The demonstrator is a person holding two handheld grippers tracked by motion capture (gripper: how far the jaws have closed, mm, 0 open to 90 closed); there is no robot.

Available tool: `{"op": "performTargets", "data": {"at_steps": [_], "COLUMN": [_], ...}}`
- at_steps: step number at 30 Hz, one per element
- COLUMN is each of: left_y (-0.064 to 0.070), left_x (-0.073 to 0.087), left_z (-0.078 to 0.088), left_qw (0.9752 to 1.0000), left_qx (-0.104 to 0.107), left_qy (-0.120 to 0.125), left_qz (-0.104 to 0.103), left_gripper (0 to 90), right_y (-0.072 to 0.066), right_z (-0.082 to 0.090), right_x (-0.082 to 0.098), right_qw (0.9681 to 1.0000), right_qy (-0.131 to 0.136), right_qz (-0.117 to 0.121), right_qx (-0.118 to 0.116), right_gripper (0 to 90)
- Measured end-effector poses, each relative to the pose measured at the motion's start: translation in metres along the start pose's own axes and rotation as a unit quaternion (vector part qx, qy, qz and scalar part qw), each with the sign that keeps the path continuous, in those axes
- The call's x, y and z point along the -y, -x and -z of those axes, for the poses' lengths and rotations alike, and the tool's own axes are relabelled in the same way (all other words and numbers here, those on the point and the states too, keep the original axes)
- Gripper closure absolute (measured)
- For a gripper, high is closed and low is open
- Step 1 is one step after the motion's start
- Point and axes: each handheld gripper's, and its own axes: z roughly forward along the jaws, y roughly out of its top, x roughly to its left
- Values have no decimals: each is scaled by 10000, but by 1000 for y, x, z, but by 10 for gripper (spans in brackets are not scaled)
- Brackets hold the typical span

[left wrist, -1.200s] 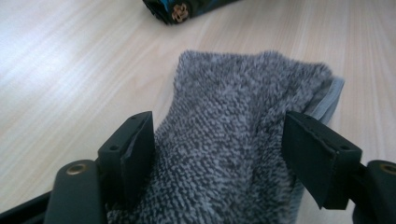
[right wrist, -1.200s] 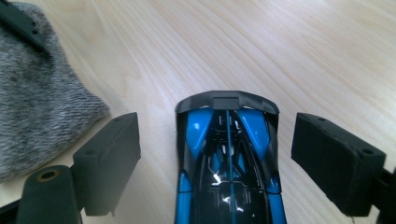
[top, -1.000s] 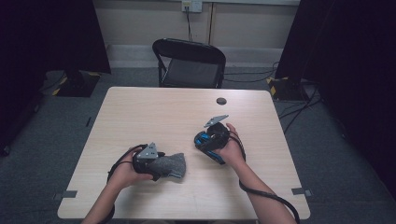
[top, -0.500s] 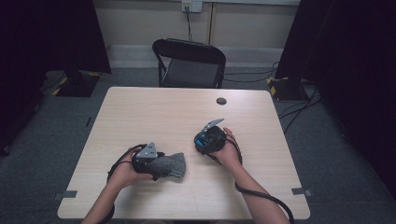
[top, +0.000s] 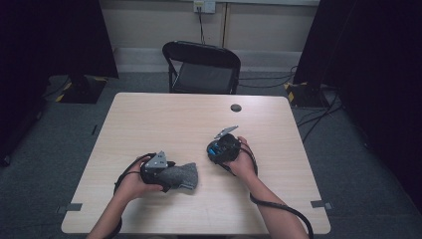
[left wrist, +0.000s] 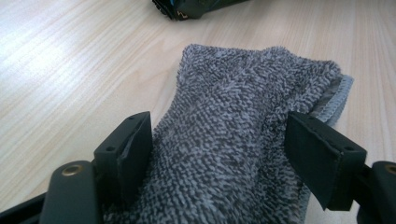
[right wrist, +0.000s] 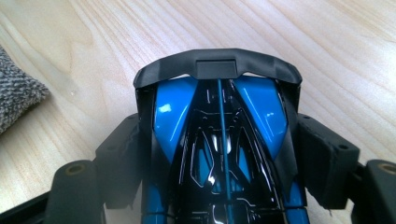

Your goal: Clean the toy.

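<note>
High view, left gripper (top: 166,175) jaws clamp grey towel (top: 181,176), right gripper (top: 215,149) jaws closing around blue toy car (right wrist: 219,140), mid-table.

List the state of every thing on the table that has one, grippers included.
Grey cloth: folded, lying on the table, gripped.
Left gripper: shut on the cloth.
Blue and black toy car: between the jaws.
Right gripper: jaws just closing, pads at the car's sides.
Folding chair: unfolded, empty.

A rectangular light wood-grain tabletop (top: 164,119) carries a folded grey terry towel (top: 180,175) near its near edge, left of centre. A small round black grommet (top: 236,107) sits by the far edge, right of centre, well apart from the towel.
</note>
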Motion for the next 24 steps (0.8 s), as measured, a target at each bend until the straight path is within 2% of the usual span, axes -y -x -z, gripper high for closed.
{"op": "performTargets", "data": {"at_steps": [4,8,14,19,24], "left_y": [-1,-4,-6,-6,-7], "left_x": [-2,-5,-11,-10,-3], "left_z": [2,4,6,4,-1], "left_qw": [9999,9999,9998,9999,10000], "left_qx": [-18,-23,3,20,-8], "left_qy": [104,138,214,141,-86], "left_qz": [64,79,-6,-24,-40], "left_gripper": [241,242,252,272,293], "right_y": [1,4,4,2,0], "right_z": [2,10,20,28,35], "right_x": [0,-1,4,5,3], "right_qw": [10000,9995,9991,9986,9983], "right_qy": [51,181,280,359,387], "right_qz": [-1,-129,-125,-69,16], "right_qx": [-52,-217,-289,-384,-439], "right_gripper": [257,257,258,258,258]}}
